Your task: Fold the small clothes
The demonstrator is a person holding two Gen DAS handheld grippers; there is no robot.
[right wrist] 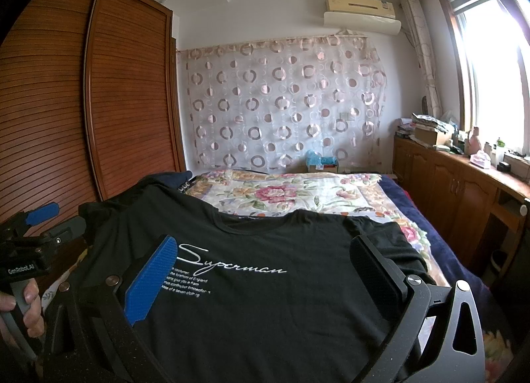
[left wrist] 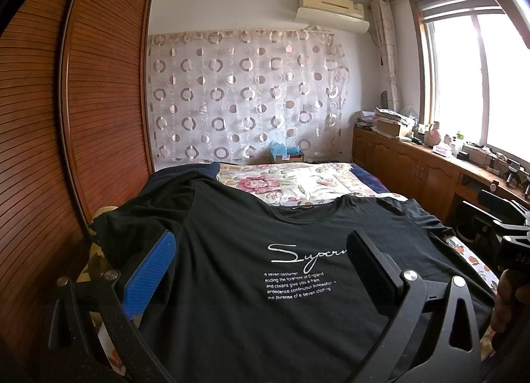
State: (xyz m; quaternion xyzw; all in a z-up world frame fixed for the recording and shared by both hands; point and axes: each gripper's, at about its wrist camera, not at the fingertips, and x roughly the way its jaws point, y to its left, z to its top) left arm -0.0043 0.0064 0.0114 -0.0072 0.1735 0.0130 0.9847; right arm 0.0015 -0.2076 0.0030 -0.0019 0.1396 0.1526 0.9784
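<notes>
Both tools wide open, holding nothing: left tool [left wrist: 261, 263], right tool [right wrist: 265, 267]. Black T-shirt [right wrist: 265, 300] lies flat on bed [right wrist: 298, 191], just below both.

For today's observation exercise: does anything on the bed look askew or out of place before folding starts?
Mostly tidy. The black T-shirt lies print-up and flat on the bed, but its left sleeve is rumpled and hangs over the bed's edge by the wardrobe. Both grippers, left and right, are open above it.
</notes>
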